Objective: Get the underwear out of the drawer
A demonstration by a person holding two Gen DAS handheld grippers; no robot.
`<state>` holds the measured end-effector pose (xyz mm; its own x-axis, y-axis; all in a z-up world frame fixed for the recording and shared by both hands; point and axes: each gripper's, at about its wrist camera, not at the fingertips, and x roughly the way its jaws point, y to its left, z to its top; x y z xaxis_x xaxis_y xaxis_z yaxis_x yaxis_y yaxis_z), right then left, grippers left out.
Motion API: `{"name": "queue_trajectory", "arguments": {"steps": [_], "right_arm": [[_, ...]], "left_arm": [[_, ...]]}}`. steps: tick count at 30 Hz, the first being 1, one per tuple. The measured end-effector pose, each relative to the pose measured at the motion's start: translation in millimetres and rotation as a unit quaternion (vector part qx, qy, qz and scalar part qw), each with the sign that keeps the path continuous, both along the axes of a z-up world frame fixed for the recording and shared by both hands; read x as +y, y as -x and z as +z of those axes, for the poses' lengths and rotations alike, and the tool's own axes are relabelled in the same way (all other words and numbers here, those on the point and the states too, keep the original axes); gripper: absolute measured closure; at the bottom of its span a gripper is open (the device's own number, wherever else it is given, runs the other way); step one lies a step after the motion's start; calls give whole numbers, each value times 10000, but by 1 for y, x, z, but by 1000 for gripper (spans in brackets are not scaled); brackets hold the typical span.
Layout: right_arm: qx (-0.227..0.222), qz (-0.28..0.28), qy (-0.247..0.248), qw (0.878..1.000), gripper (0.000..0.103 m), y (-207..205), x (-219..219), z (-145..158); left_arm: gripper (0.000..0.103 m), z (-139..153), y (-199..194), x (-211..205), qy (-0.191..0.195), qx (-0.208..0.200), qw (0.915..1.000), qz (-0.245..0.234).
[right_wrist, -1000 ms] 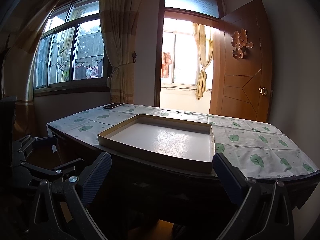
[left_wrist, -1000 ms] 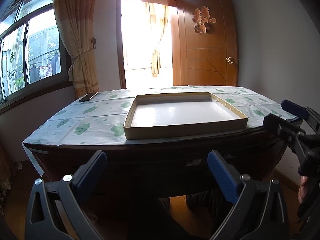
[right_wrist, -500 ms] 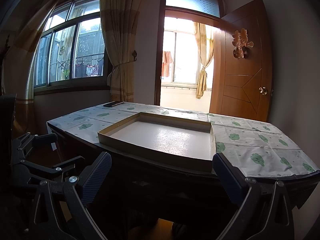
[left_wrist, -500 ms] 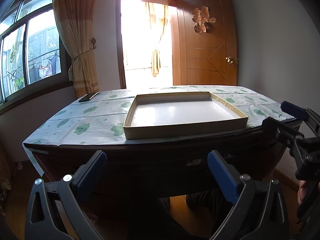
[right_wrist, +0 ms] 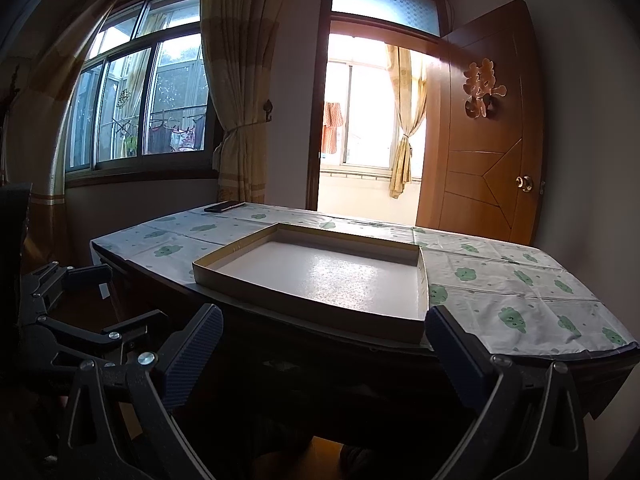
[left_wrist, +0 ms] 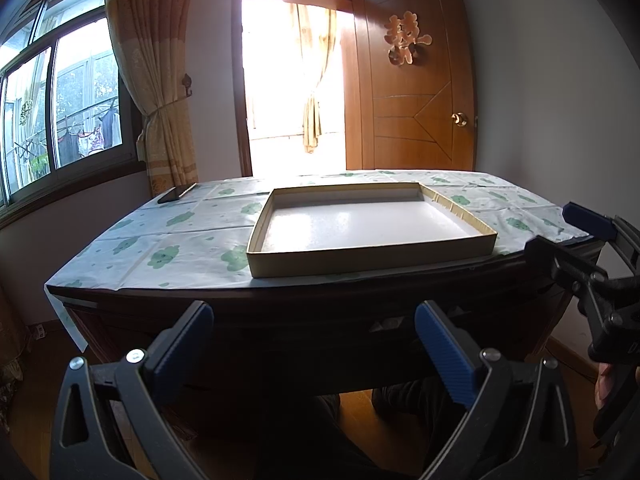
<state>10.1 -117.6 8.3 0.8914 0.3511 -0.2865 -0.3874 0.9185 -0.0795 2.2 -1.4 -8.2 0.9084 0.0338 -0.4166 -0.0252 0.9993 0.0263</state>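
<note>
I'm looking along the left tongs (left_wrist: 314, 334) and their two blue pads (left_wrist: 444, 354) stand wide apart with nothing between them, hanging low in front of the dark front face of the table. The right tongs (right_wrist: 324, 338) are the same story from their own camera: spread wide, empty, pads well clear of each other. In the left view I catch the right tongs off at the right edge, at about tabletop height, with a bit of the hand (left_wrist: 606, 380) that holds them just below.

Up on the tabletop (left_wrist: 160, 240), a white cloth with green prints covers the surface, and a shallow cardboard tray (left_wrist: 368, 258) sits at the near edge, open-topped, pale inside, nothing lying in it. A dark phone (left_wrist: 176, 194) rests at the far left corner, well apart from the tray.

The drawer: I see a dark wooden front under the tabletop edge, too shadowed to make out a drawer line or handle, so I cannot tell where it sits. The underwear is not visible in either view.

Behind the table a brown door (right_wrist: 484, 152) stands open beside a bright doorway, and a tied-back curtain (right_wrist: 236, 80) hangs next to the window on the left.
</note>
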Motion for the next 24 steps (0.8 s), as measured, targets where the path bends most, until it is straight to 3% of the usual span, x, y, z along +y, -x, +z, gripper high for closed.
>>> {"name": "queue_trajectory", "arguments": {"steps": [19, 24], "right_arm": [[-50, -17, 137, 9999, 1, -5, 1, -8], [-402, 258, 162, 9987, 1, -2, -1, -16]], "left_arm": [[0, -7, -5, 0, -37, 130, 9999, 14], [0, -9, -7, 0, -17, 160, 9999, 28]]}}
